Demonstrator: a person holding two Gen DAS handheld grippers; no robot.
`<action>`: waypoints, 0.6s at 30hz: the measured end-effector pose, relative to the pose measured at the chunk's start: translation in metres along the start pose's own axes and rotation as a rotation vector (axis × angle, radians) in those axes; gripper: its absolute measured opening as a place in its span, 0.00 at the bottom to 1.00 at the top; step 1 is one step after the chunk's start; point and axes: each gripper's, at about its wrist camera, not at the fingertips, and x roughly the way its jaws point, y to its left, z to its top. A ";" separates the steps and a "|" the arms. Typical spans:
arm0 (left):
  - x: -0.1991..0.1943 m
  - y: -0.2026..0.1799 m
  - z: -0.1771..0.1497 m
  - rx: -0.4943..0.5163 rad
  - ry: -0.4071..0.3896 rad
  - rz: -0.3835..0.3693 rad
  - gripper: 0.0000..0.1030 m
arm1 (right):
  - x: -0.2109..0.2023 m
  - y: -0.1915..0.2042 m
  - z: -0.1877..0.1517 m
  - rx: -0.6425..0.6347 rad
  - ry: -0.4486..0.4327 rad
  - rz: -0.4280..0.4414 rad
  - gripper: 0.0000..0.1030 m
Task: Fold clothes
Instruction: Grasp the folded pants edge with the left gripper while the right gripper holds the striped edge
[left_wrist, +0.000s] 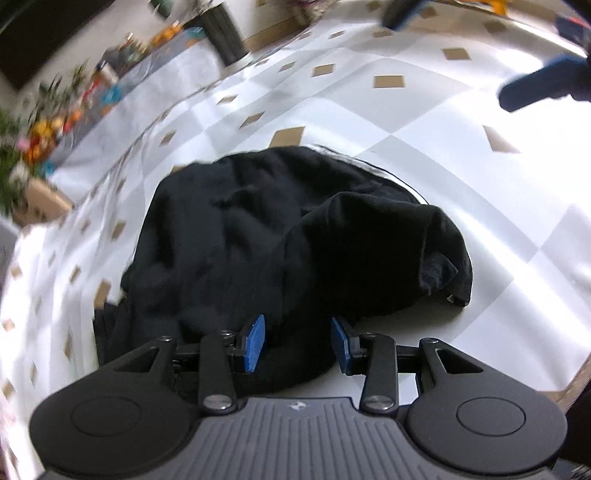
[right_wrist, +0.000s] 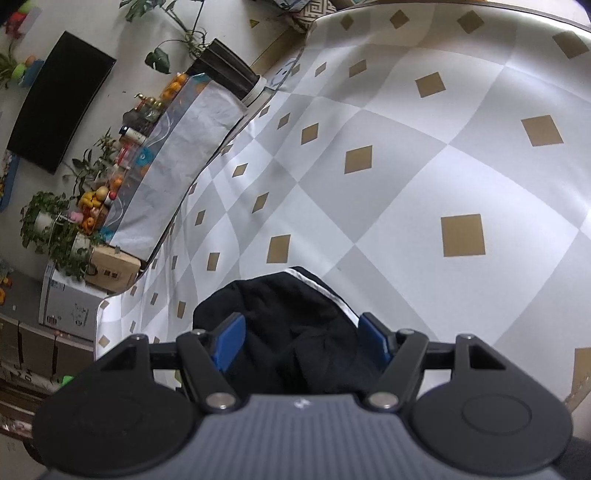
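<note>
Left gripper (left_wrist: 297, 341) has its blue pads spread apart, nothing pinched, hovering at the near edge of the black garment (left_wrist: 280, 236), which lies bunched in a rumpled heap on the checkered tablecloth (left_wrist: 424, 122). Right gripper (right_wrist: 300, 341) also spread wide, pads either side of the same garment (right_wrist: 288, 325) below it; contact unclear. White stripe trim (right_wrist: 325, 290) runs along the garment's far edge. Past the cloth: dark cylindrical bin (right_wrist: 231, 70), fruit and potted plants (right_wrist: 55, 225) on a side counter, cardboard box (right_wrist: 112, 267), dark wall screen (right_wrist: 59, 99). Left view is motion-blurred.
</note>
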 end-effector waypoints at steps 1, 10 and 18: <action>0.001 -0.002 0.001 0.021 -0.008 0.000 0.37 | 0.001 0.000 0.000 0.007 0.002 0.003 0.64; 0.005 -0.012 0.011 0.131 -0.089 -0.035 0.39 | 0.007 0.002 0.002 0.037 0.023 0.021 0.64; -0.008 0.007 0.018 0.123 -0.200 -0.036 0.40 | 0.003 -0.003 0.007 0.074 -0.005 0.009 0.64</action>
